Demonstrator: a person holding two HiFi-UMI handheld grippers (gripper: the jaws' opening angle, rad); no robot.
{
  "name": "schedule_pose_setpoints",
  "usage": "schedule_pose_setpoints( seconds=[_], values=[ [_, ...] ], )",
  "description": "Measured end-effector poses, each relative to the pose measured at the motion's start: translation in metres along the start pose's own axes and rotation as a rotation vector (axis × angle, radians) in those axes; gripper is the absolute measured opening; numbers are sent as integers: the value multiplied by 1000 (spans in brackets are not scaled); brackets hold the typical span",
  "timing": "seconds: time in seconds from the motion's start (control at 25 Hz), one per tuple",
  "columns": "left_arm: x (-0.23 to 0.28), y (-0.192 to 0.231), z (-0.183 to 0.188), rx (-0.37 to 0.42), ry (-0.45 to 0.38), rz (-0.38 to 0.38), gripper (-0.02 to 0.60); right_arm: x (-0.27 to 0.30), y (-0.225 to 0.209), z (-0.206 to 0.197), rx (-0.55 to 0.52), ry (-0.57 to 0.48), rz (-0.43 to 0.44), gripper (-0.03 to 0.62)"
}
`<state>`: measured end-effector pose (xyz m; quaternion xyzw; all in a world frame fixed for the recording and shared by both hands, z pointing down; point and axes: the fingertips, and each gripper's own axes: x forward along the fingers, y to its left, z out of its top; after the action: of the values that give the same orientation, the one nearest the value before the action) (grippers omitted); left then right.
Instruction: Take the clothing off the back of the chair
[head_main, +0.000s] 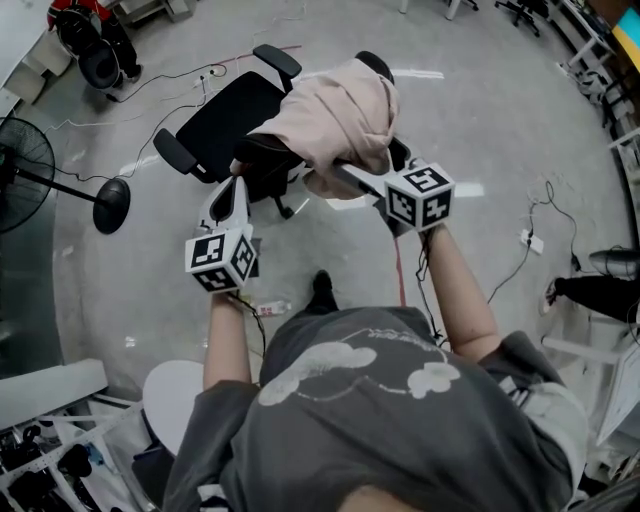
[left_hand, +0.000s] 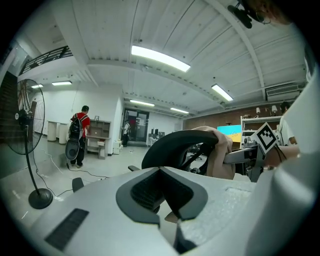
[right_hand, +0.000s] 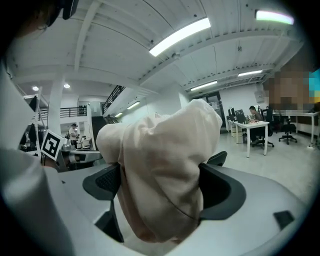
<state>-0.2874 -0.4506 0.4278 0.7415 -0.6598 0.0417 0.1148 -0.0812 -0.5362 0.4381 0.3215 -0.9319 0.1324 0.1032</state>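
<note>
A black office chair (head_main: 222, 122) stands in front of me with a pale beige garment (head_main: 340, 115) draped over its back. My right gripper (head_main: 347, 174) reaches to the garment's near lower edge. In the right gripper view its dark pads (right_hand: 106, 183) stand wide on either side of the hanging cloth (right_hand: 160, 170), which fills the gap between them. My left gripper (head_main: 237, 192) is at the left side of the chair back, beside the cloth, with its jaws together and nothing in them. The left gripper view shows the chair back (left_hand: 172, 145) and garment (left_hand: 221, 150) just ahead.
A standing fan (head_main: 28, 168) with a round base (head_main: 110, 205) is at the left. Cables and a power strip (head_main: 533, 242) lie on the grey floor. A white round stool (head_main: 175, 400) is behind me at the left. A person in red (left_hand: 80, 132) stands far off.
</note>
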Motion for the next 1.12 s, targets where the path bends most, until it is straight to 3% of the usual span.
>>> schedule_pose_setpoints(
  seconds=[0.24,0.52,0.76,1.12],
  values=[
    [12,3,2,-3,5,-12,0,8,-4,10,-34,-18,-15,440],
    [6,-7,-4,6,10,-22,0,-2,-1,6,-57,-9,-21,265],
    [-5,-20,-4,18,5,-32,0,-18,10,13,-158,-33,-36,94],
    [-25,-30,6,25,-28,-21,0,-37,21,34,-203,-83,-20,57]
  ],
)
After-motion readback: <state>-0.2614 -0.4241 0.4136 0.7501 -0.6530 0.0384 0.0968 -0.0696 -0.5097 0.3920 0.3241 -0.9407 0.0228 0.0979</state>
